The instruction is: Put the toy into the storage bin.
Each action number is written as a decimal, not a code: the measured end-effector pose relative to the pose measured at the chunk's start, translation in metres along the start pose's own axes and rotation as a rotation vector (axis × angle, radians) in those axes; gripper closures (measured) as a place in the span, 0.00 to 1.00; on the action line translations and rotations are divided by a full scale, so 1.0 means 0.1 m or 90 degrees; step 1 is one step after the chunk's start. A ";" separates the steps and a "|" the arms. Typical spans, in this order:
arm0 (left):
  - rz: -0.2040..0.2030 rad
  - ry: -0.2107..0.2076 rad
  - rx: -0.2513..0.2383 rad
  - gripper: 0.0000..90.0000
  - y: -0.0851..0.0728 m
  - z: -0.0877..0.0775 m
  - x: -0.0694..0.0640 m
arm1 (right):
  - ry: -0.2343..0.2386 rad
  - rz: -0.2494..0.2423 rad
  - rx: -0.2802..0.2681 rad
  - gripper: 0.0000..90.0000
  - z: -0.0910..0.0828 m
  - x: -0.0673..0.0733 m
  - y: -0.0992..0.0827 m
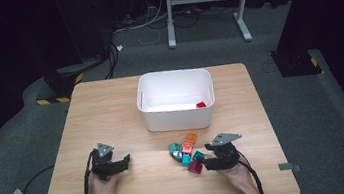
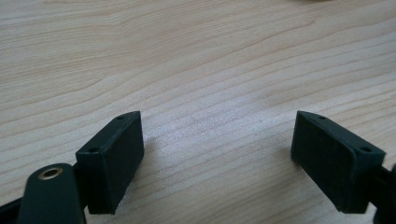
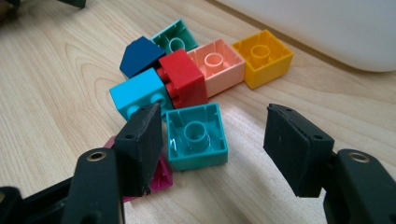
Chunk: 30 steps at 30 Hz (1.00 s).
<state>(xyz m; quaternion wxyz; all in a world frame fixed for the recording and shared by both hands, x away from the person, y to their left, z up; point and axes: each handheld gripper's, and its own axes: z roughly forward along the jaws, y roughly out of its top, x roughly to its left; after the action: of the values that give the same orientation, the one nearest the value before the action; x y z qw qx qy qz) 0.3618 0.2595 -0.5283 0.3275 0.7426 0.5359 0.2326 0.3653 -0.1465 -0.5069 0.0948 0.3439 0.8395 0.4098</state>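
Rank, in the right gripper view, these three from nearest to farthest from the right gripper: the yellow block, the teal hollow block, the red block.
1. Teal hollow block: between the open jaws of the right gripper, by its left jaw.
2. Red block: just behind the teal one.
3. Yellow block: farthest, beside the white bin.

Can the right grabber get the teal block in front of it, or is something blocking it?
Probably yes. The right gripper is open, and the teal block lies on the table between its jaws, hollow side up. The magenta block sits close under the left jaw and might get nudged.
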 end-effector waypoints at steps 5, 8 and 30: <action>0.000 0.000 0.000 0.19 0.00 0.00 0.00 | -0.002 0.001 0.008 0.42 0.03 -0.02 -0.02; 0.000 0.000 0.000 0.19 0.00 0.00 0.00 | -0.008 0.001 0.015 0.43 0.05 -0.02 -0.04; 0.000 0.000 0.000 0.19 0.00 0.00 0.00 | -0.031 -0.030 0.021 0.65 0.10 0.01 -0.06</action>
<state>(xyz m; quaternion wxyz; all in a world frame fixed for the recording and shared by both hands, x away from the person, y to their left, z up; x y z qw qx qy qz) 0.3618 0.2596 -0.5283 0.3272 0.7429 0.5357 0.2326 0.3659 -0.1417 -0.5178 0.1192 0.3356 0.8514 0.3851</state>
